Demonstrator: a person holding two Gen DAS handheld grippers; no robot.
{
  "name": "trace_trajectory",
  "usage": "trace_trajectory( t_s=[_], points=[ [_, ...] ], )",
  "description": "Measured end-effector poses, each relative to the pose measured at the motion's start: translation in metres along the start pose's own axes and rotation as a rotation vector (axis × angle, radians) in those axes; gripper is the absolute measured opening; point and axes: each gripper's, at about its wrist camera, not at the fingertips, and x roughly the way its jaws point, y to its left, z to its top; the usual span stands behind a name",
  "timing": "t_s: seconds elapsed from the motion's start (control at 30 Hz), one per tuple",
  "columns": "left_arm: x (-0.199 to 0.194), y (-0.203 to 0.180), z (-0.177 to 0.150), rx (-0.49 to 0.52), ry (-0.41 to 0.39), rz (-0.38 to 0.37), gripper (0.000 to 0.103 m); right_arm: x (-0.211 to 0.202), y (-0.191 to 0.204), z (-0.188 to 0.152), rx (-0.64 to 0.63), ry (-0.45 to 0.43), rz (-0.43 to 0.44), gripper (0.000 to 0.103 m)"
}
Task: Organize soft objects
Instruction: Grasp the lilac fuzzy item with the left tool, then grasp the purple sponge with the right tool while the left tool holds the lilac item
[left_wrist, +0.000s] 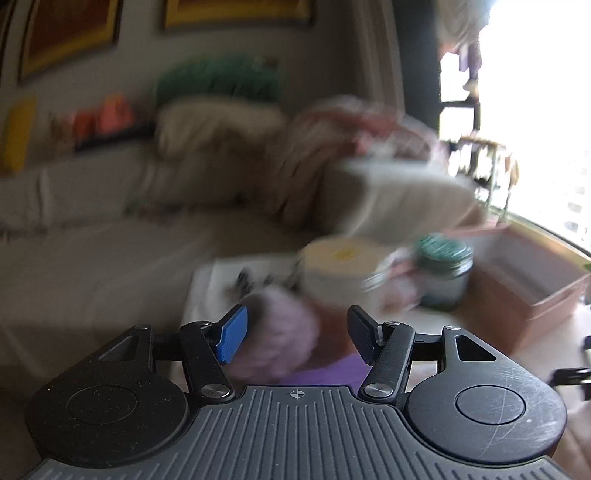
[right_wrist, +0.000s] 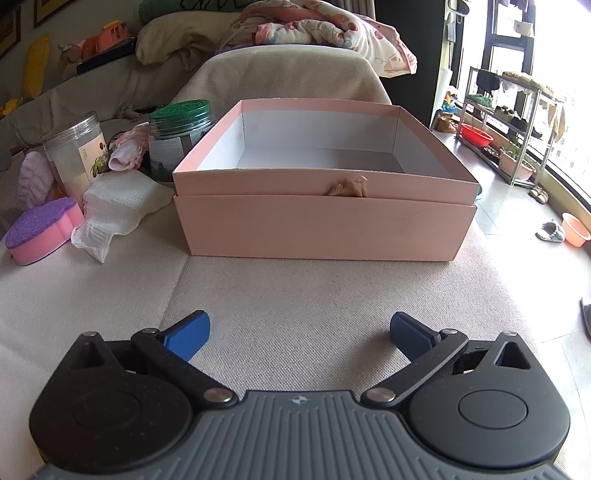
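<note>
The left wrist view is blurred by motion. My left gripper (left_wrist: 295, 338) is open and empty, just above a fluffy lilac soft item (left_wrist: 280, 339) and a purple-topped sponge (left_wrist: 325, 373). In the right wrist view the same lilac item (right_wrist: 33, 177) and the pink sponge with a purple top (right_wrist: 40, 229) lie at the left, beside a folded white cloth (right_wrist: 114, 206) and a small pink garment (right_wrist: 127, 149). An open pink box (right_wrist: 325, 225) stands ahead with nothing visible inside it. My right gripper (right_wrist: 299, 332) is open and empty, low over the beige cushion in front of the box.
A clear jar with a cream lid (right_wrist: 75, 155) and a green-lidded jar (right_wrist: 181, 136) stand left of the box. Pillows and a patterned blanket (right_wrist: 332, 26) are piled behind. A metal rack (right_wrist: 509, 122) and a tiled floor lie to the right.
</note>
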Motion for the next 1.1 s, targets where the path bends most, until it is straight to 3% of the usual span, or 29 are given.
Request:
trace_trajectory(
  t_s=[0.13,0.27,0.33,0.4,0.47,0.7,0.8,0.9,1.1],
  points=[
    [0.039,0.010,-0.003,-0.005,0.081,-0.027,0.065,0.000,0.000,0.000,0.000,0.000,-0.001,0.103],
    [0.054,0.014,-0.009,0.003,0.105,-0.020,0.064,0.000,0.001,0.000,-0.010,0.003,0.008,0.103],
    [0.055,0.016,-0.010,0.025,0.106,-0.018,0.056,-0.004,0.005,0.002,-0.048,0.001,0.033,0.099],
    [0.047,0.020,-0.011,0.032,0.086,-0.048,0.031,-0.011,0.015,0.007,-0.102,-0.025,0.075,0.097],
    [0.037,0.030,-0.015,-0.011,0.067,-0.081,0.022,-0.020,0.029,0.018,-0.143,-0.066,0.168,0.097],
    [0.003,0.058,-0.016,-0.125,-0.008,-0.108,0.019,-0.011,0.124,0.071,-0.342,-0.086,0.487,0.097],
    [-0.010,0.071,-0.015,-0.175,-0.011,-0.144,0.019,0.000,0.168,0.084,-0.500,-0.107,0.593,0.097],
    [-0.021,0.083,-0.019,-0.218,-0.007,-0.179,0.019,0.022,0.194,0.099,-0.571,-0.094,0.613,0.097],
    [-0.029,0.100,-0.036,-0.310,-0.008,-0.208,0.019,0.059,0.204,0.110,-0.542,0.010,0.607,0.097]
  ],
)
